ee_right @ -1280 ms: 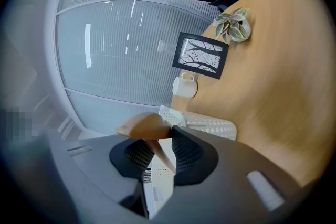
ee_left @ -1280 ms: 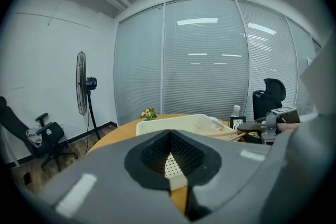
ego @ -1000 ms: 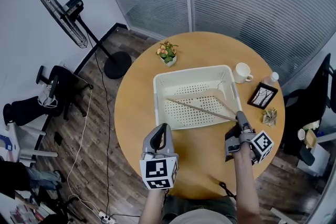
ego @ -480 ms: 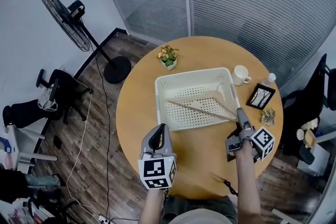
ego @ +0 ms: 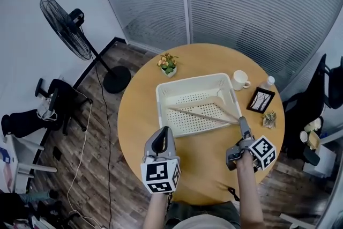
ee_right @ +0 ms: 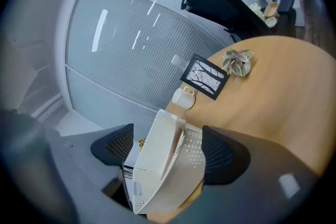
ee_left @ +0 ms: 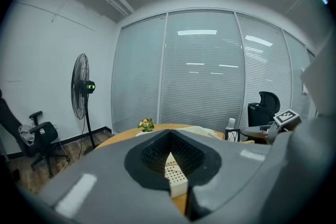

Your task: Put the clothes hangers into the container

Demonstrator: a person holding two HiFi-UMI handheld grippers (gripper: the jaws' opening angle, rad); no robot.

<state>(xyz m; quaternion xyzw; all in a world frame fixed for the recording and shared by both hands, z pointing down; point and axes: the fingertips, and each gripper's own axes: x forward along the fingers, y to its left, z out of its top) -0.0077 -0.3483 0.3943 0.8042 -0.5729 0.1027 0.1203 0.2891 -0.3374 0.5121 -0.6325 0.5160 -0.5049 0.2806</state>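
Note:
A white perforated basket (ego: 162, 107) stands in the middle of the round wooden table (ego: 134, 115). A wooden clothes hanger (ego: 203, 114) lies inside it, slanting from the left toward the front right corner. My right gripper (ego: 244, 123) sits just outside that corner, open, its tips close to the hanger's end. In the right gripper view the basket (ee_right: 152, 165) and the hanger (ee_right: 176, 150) show between the spread jaws of the right gripper (ee_right: 168, 157). My left gripper (ego: 162, 135) hovers in front of the basket, shut and holding nothing; in its own view the left gripper (ee_left: 170, 186) shows jaws that meet.
A white mug (ego: 239, 80), a bottle (ego: 267, 82), a framed picture (ego: 261, 100) and a small dried plant (ego: 268, 119) stand right of the basket. A flower pot (ego: 168, 64) sits behind it. A floor fan (ego: 67, 24) and office chairs stand around the table.
The head view has shifted a little. The right gripper has drawn slightly back from the basket's corner; the hanger still lies in the basket. The left gripper has stayed put.

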